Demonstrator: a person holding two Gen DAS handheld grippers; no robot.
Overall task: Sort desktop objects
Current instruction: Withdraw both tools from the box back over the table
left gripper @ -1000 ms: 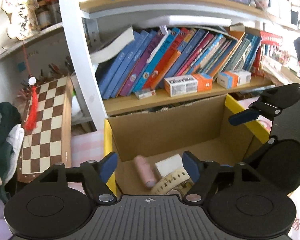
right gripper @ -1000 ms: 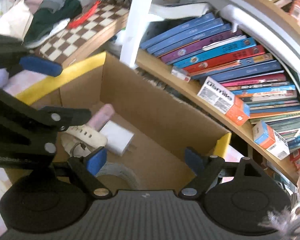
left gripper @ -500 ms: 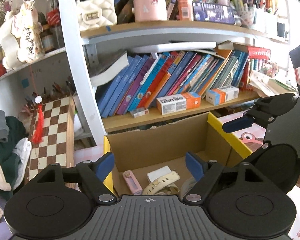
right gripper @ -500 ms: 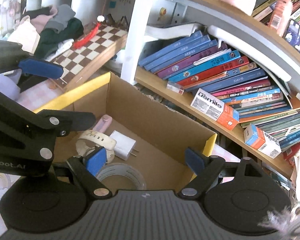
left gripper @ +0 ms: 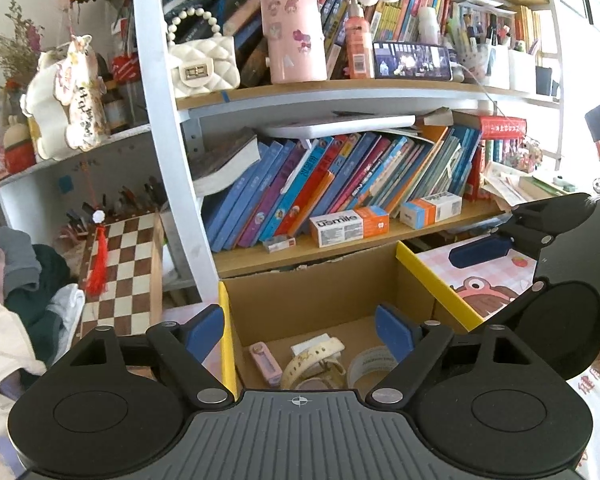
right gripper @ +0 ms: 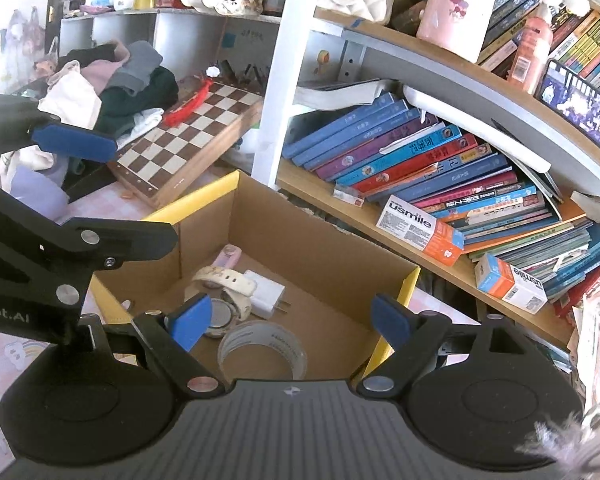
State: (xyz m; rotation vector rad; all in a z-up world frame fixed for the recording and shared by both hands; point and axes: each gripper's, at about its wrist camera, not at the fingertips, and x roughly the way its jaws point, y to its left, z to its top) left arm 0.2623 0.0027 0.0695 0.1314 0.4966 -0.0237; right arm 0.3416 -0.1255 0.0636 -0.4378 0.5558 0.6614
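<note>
An open cardboard box (left gripper: 308,292) with yellow-edged flaps stands below the bookshelf; it also shows in the right wrist view (right gripper: 300,236). Inside lie a pink device (left gripper: 265,362), a cream watch (left gripper: 312,360), a white charger (right gripper: 267,291), a tape roll (right gripper: 262,348) and a round compact (right gripper: 217,316). My left gripper (left gripper: 300,330) is open and empty, above the box's near left edge. My right gripper (right gripper: 290,318) is open and empty, above the box's near right side.
A bookshelf (left gripper: 340,248) with leaning books and toothpaste boxes (left gripper: 348,228) stands right behind the box. A chessboard (left gripper: 120,272) and a pile of clothes (left gripper: 20,288) lie to the left. A pink patterned tablecloth (left gripper: 492,284) lies to the right.
Both grippers have pulled back and up from the box. The box looks smaller and lower, and more of the upper shelves shows. Both stay open and empty.
</note>
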